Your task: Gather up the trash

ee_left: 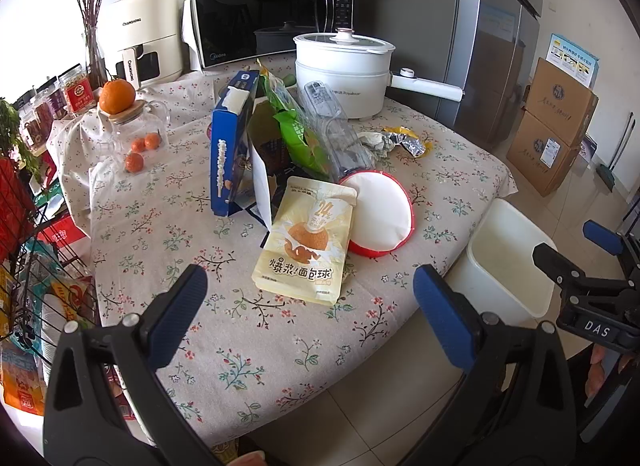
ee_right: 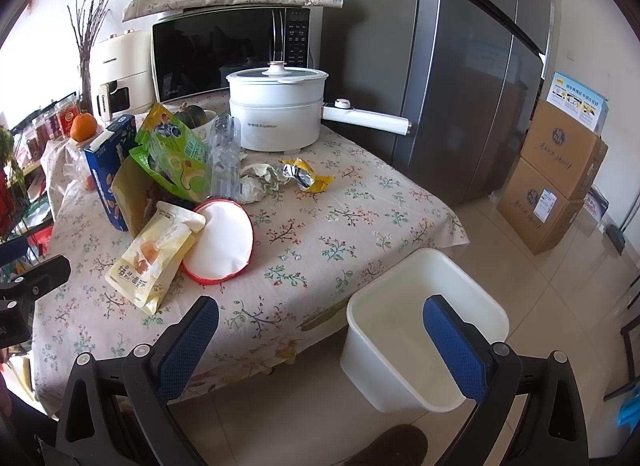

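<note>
Trash lies on the floral tablecloth (ee_left: pixel 168 250): a yellow bread-ball pouch (ee_left: pixel 306 242), a red-rimmed white lid (ee_left: pixel 380 211), a blue box (ee_left: pixel 232 145), a green snack bag (ee_left: pixel 298 129), a clear plastic bottle (ee_left: pixel 334 125) and crumpled foil wrappers (ee_left: pixel 400 141). They also show in the right wrist view: pouch (ee_right: pixel 154 254), lid (ee_right: pixel 220 244), wrappers (ee_right: pixel 280 179). A white bin (ee_right: pixel 420 330) stands on the floor beside the table. My left gripper (ee_left: pixel 310 322) is open and empty, short of the pouch. My right gripper (ee_right: pixel 320 346) is open and empty, above the table edge and bin.
A white electric pot (ee_left: pixel 344 73), microwave (ee_left: pixel 272 13) and air fryer (ee_left: pixel 140 37) stand at the back. A glass jar with oranges (ee_left: pixel 132 133) sits at left. A wire rack (ee_left: pixel 24 250) is at far left. A fridge (ee_right: pixel 472 77) and cardboard boxes (ee_right: pixel 556 173) stand at right.
</note>
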